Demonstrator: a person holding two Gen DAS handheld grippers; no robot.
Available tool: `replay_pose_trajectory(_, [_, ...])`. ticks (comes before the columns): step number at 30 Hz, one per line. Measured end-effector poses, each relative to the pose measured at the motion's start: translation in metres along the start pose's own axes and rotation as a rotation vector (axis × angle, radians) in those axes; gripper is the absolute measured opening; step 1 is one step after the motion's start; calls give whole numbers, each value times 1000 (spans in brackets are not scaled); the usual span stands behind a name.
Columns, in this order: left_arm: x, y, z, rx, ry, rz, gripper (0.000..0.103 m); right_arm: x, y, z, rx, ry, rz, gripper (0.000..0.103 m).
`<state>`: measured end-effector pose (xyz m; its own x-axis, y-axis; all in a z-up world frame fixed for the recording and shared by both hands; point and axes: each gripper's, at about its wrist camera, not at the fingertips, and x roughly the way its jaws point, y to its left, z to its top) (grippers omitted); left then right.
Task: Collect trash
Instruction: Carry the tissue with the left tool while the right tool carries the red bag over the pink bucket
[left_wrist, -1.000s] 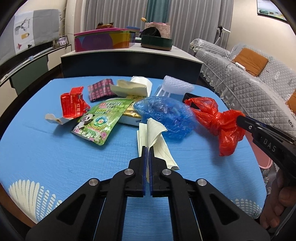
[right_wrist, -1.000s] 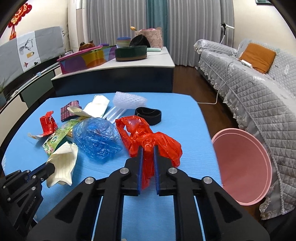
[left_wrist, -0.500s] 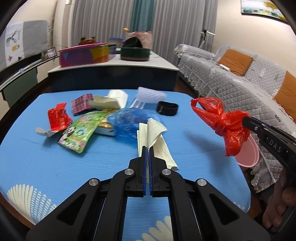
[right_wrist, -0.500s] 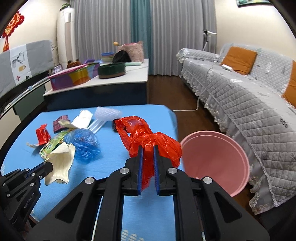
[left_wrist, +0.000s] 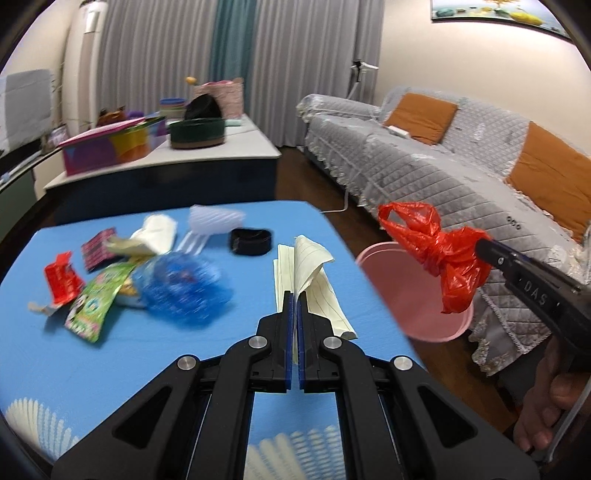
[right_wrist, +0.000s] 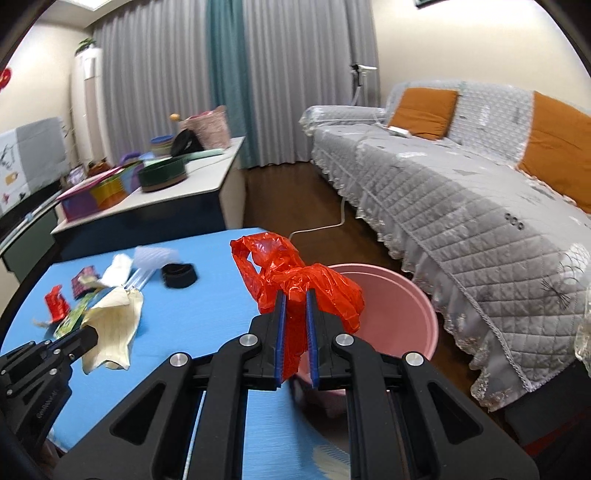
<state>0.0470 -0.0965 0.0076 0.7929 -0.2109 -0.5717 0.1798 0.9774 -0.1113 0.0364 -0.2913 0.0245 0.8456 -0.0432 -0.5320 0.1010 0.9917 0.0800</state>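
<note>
My left gripper (left_wrist: 294, 299) is shut on a folded sheet of lined cream paper (left_wrist: 314, 273), held up over the right part of the blue table (left_wrist: 110, 354). My right gripper (right_wrist: 294, 299) is shut on a crumpled red plastic bag (right_wrist: 291, 273), which hangs over the rim of a pink bucket (right_wrist: 406, 295) beside the table. In the left wrist view the red bag (left_wrist: 439, 247) dangles in front of the pink bucket (left_wrist: 413, 291). The right wrist view shows the left gripper (right_wrist: 92, 334) with the cream paper (right_wrist: 114, 325) at lower left.
Left on the table lie a blue plastic bag (left_wrist: 184, 284), a green snack pouch (left_wrist: 96, 302), a red wrapper (left_wrist: 61, 277), a black band (left_wrist: 250, 240) and other scraps. A grey quilted sofa (right_wrist: 461, 206) stands right of the bucket. A low cabinet (left_wrist: 166, 155) stands behind the table.
Both grippers have swung right and risen a little with their loads. The red bag has gone from over the table to over the pink bucket, and the paper nears the table's right edge.
</note>
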Motion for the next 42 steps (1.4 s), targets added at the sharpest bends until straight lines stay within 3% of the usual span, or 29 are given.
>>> replay_pose_trajectory(23, [87, -83, 49, 72, 47, -119, 2, 28, -88, 30, 194, -22, -111, 10])
replay_pose_trajectory(42, [130, -106, 50, 95, 88, -152, 2, 51, -101, 31, 227, 10, -135, 10])
